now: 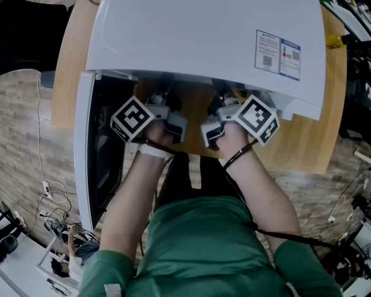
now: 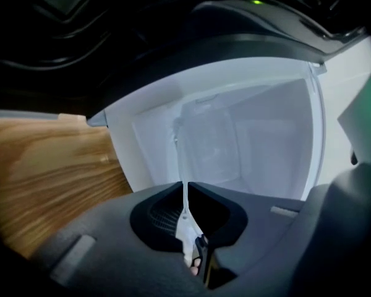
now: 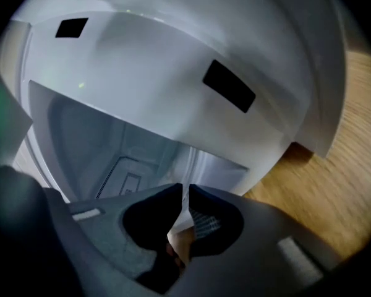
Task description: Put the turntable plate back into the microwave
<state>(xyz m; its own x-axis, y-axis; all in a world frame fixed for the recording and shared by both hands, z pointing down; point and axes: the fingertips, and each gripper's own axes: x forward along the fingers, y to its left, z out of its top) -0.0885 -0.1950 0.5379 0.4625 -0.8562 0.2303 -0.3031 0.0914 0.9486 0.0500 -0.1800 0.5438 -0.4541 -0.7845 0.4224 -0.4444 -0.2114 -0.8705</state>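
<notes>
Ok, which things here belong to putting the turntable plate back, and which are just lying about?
Part of the job:
- turntable plate, clamped at its edge by the left gripper and the right gripper
- microwave, with its door open

Lying about:
- cables on the floor
- yellow item at the edge of the table

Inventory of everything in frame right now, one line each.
microwave: 1, white, on the table
door: 1, white frame with dark window, swung open at the head view's left
turntable plate: 1, clear glass, edge-on at the cavity mouth
label: 1, white and blue, on the microwave's top
table: 1, light wood, under the microwave
cables: several, on the floor, left
left gripper: 1, grey, shut on the plate
right gripper: 1, grey, shut on the plate
shirt: 1, green, bottom
</notes>
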